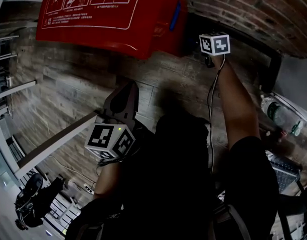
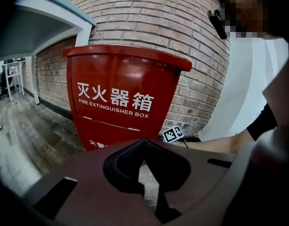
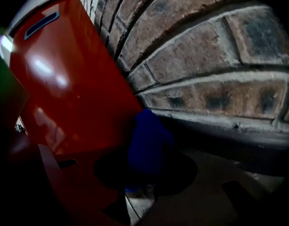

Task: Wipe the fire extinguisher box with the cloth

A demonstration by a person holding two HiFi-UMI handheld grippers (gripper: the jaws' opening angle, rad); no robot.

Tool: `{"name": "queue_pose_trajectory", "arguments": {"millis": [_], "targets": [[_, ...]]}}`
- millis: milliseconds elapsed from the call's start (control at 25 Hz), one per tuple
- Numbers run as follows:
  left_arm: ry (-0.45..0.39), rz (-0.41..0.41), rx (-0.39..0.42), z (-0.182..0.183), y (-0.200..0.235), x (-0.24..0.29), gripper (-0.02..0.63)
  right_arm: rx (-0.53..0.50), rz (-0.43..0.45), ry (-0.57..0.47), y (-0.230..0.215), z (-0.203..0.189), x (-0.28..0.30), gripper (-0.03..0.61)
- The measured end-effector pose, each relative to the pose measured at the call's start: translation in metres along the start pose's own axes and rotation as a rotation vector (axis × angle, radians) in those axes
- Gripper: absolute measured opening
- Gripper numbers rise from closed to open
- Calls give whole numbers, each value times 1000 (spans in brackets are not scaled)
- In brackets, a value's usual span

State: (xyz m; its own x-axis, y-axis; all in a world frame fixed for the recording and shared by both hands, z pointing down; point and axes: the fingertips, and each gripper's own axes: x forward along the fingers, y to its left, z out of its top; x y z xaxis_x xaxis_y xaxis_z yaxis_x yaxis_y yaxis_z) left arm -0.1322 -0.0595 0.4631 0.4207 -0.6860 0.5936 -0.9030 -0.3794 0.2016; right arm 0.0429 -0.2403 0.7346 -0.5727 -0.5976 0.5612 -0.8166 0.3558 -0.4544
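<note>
Brick wall [image 3: 205, 41] nearby; right gripper [image 3: 139, 182] clamps blue cloth [image 3: 146, 142] against red box [image 3: 73, 88].

A red fire extinguisher box [image 1: 93, 14] stands on a plank floor [image 1: 68, 84] against a brick wall [image 1: 253, 9]. The right gripper [image 1: 213, 48] reaches in just beside the box's right side. The left gripper [image 1: 125, 95] points toward the box from well apart. A water bottle [image 1: 278, 115] shows at far right.
</note>
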Motion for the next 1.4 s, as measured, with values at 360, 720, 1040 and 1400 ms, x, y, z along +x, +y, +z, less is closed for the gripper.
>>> {"name": "queue_pose_trajectory", "arguments": {"millis": [360,720,1040,1400], "targets": [[31,-37,15,-12,-6,13,8,-275,-29,146,-2,-39,9,126],[-10,-101,9,-6,-26,23,8,-539,118,38,66,6,-51,124],[-9,-130,4,3,-33,23,8,-535,182,-230,132,103,-128,124],[-44,-168,-3,20,-43,20,8,-573,297,-465,209,164,-213,124]]}}
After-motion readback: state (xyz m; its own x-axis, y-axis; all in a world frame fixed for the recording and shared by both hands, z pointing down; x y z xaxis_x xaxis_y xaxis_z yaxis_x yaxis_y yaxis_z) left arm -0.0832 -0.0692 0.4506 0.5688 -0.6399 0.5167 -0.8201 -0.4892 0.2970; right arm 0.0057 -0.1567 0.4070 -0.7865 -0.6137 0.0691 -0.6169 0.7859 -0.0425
